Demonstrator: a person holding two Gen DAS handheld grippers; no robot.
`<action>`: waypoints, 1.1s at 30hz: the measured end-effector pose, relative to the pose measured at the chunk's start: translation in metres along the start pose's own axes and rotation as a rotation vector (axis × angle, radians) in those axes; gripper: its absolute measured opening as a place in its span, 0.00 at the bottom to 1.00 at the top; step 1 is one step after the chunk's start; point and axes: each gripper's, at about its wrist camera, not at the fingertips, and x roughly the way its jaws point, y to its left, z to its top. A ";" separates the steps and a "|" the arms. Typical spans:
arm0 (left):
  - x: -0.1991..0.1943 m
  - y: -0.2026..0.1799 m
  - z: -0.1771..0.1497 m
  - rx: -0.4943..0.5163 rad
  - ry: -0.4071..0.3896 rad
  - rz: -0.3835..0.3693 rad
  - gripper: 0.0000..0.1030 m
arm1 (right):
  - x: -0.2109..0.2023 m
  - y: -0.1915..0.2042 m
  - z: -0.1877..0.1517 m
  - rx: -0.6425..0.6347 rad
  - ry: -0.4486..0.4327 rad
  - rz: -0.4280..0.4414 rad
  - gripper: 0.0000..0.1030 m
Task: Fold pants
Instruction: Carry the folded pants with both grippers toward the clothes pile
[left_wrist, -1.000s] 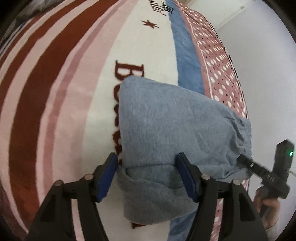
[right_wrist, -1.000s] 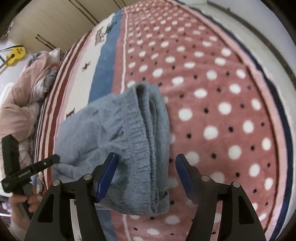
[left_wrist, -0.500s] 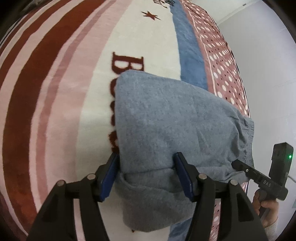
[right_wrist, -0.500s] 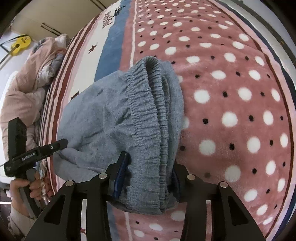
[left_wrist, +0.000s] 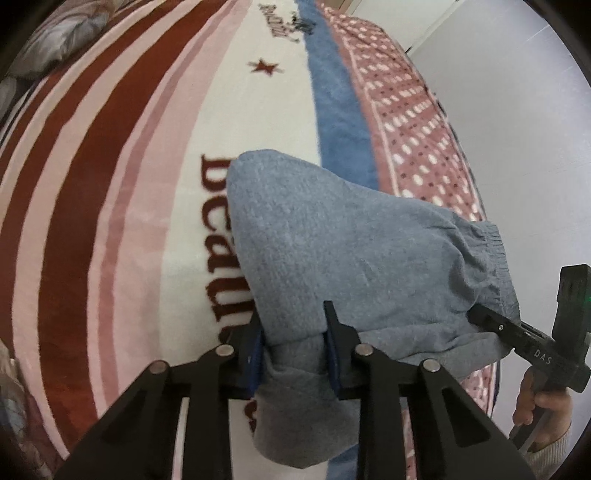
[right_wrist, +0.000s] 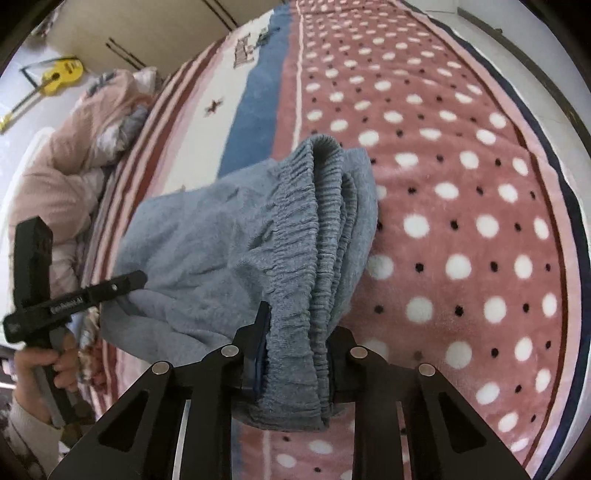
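Observation:
The folded grey-blue pants (left_wrist: 343, 251) lie in a thick bundle on the patterned blanket (left_wrist: 110, 184). My left gripper (left_wrist: 293, 332) is shut on the near folded edge of the pants. My right gripper (right_wrist: 295, 332) is shut on the gathered elastic waistband (right_wrist: 317, 236) end of the pants (right_wrist: 207, 236). Each gripper shows in the other's view: the right gripper (left_wrist: 487, 321) at the pants' right edge, the left gripper (right_wrist: 129, 280) at their left edge. The bundle is raised between the two grippers.
The blanket has red and pink stripes, a white band with dark red letters (left_wrist: 218, 251), a blue band (right_wrist: 255, 107) and a dotted pink field (right_wrist: 461, 221). A pink quilt heap (right_wrist: 70, 177) lies at the far left. A yellow guitar (right_wrist: 59, 75) leans beyond it.
Both grippers went from open around the pants' edges to shut on them. The bundle now bunches up between the jaws and has lifted slightly.

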 end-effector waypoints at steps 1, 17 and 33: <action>-0.005 -0.004 0.001 0.005 -0.009 -0.006 0.23 | -0.006 0.001 0.001 -0.002 -0.010 0.000 0.17; -0.084 -0.016 -0.014 0.077 -0.113 -0.011 0.22 | -0.067 0.039 -0.018 -0.035 -0.087 -0.007 0.17; -0.024 0.094 -0.083 -0.066 0.023 0.079 0.27 | 0.054 0.073 -0.070 -0.114 0.111 -0.024 0.31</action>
